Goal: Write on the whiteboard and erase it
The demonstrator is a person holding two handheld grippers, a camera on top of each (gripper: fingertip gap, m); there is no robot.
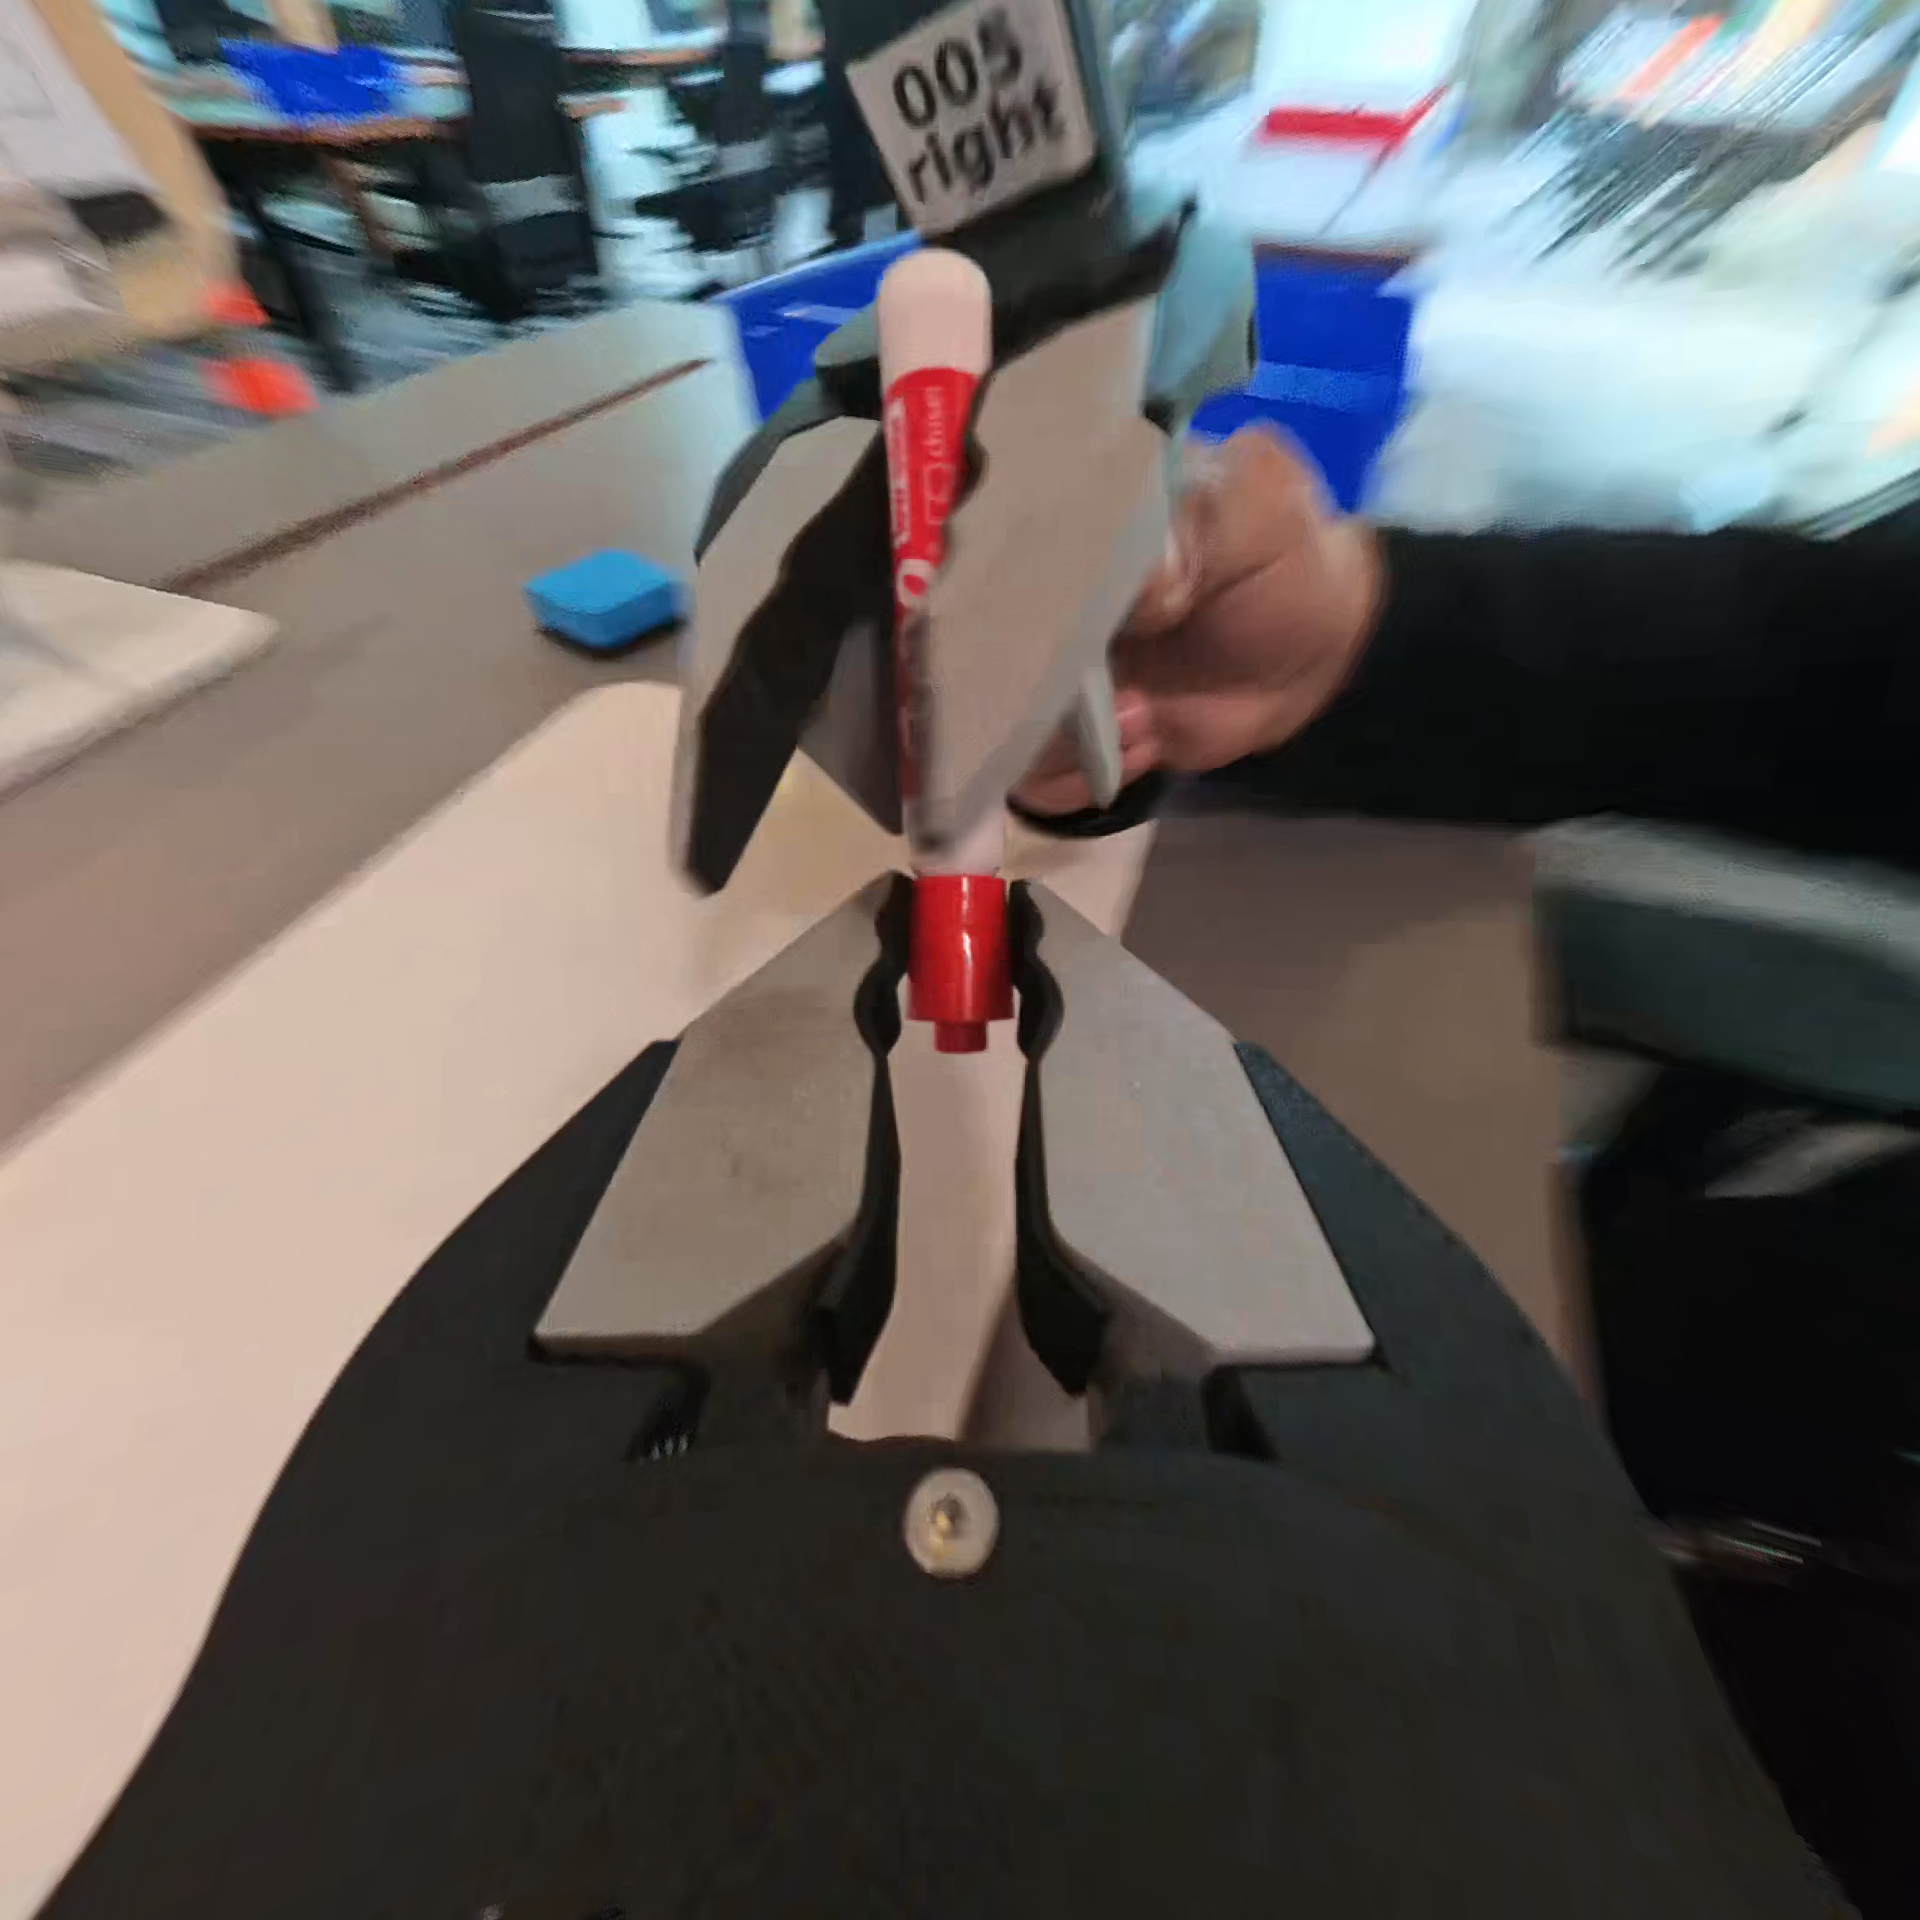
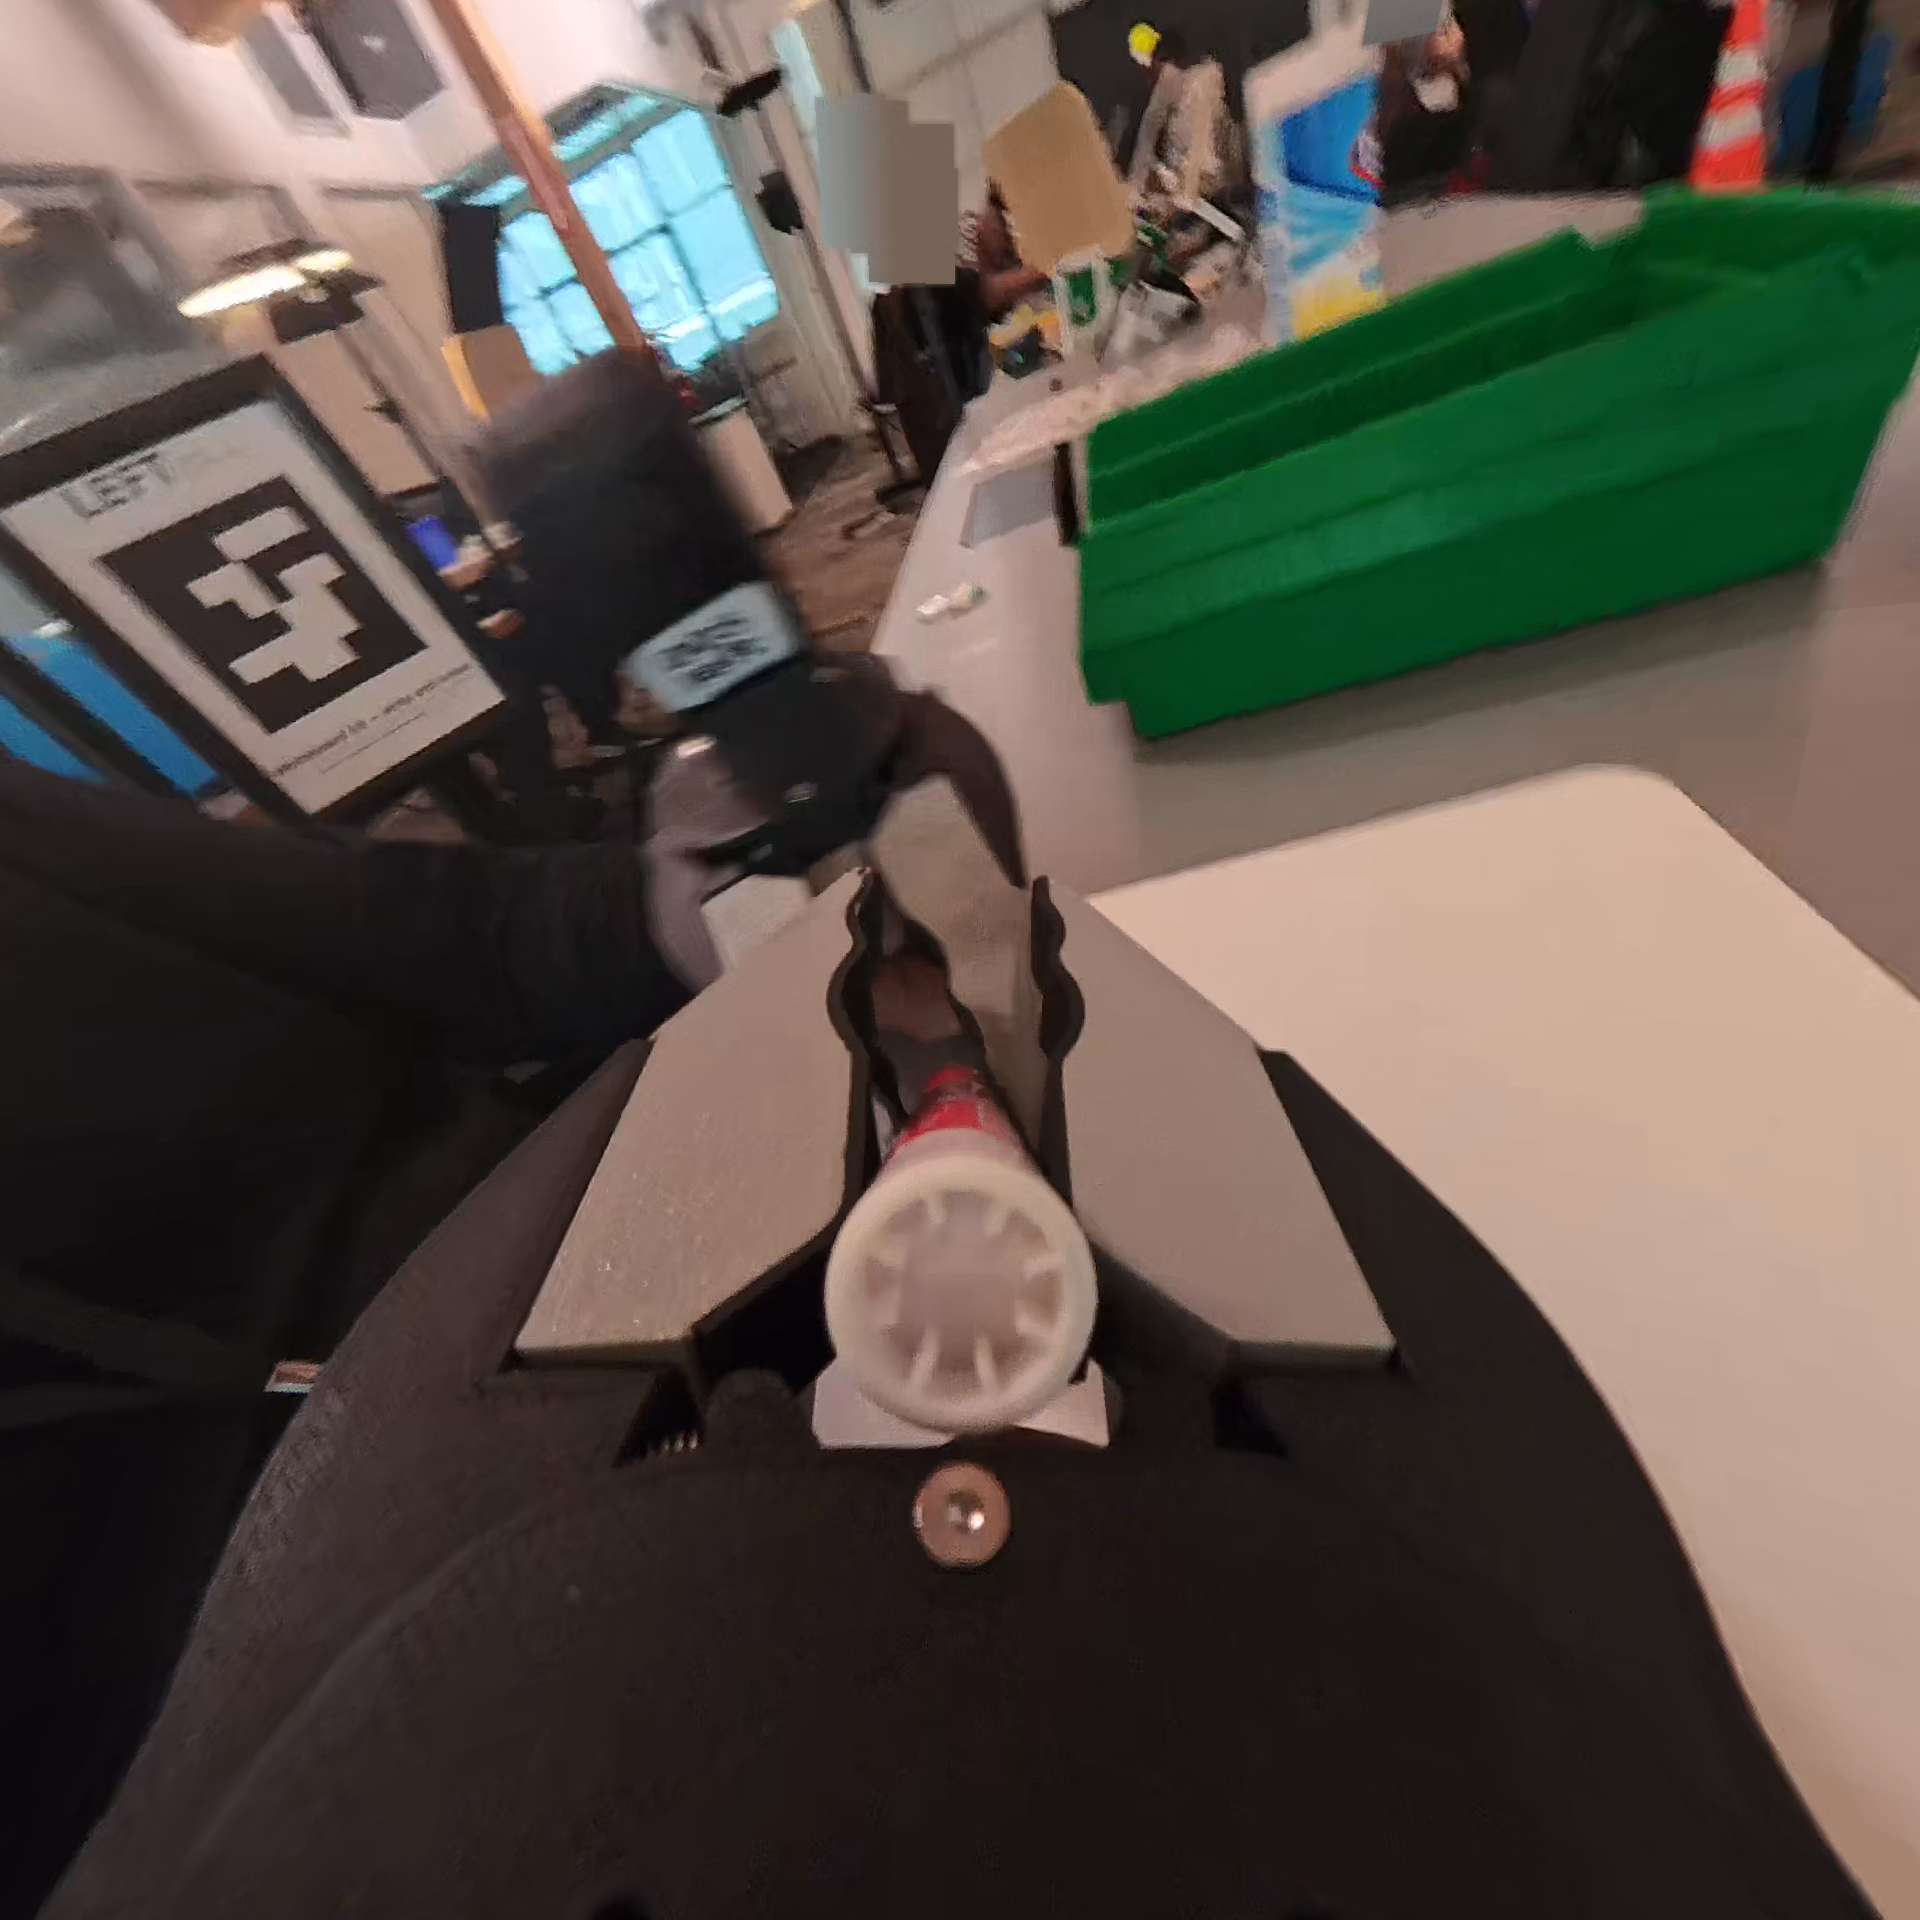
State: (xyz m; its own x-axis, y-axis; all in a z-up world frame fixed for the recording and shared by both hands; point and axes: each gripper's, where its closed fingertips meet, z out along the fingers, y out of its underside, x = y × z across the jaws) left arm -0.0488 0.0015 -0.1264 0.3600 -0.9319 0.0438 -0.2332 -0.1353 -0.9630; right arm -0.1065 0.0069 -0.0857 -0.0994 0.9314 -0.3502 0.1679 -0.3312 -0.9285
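Grip state: the left gripper is clamped on the red cap of a marker, with both fingertips pressed against the cap's sides. The right gripper is closed around the marker's barrel, which runs lengthwise between its two fingers. The two tools face each other tip to tip above a whiteboard lying flat on a grey table.

The marker has a white body with a red label band and a rounded white rear end. The cap sits against the barrel end; a seam shows between them, but whether it is seated or pulled free cannot be told.

The left wrist view shows the cap and the full length of the barrel standing up from it, a person's hand in a black sleeve on the other tool's handle, and a blue eraser lying on the table well apart from the marker. The right wrist view shows the ribbed white rear end of the marker close to the lens, and a green bin on the table beyond the board. The cap is hidden there behind the fingers.
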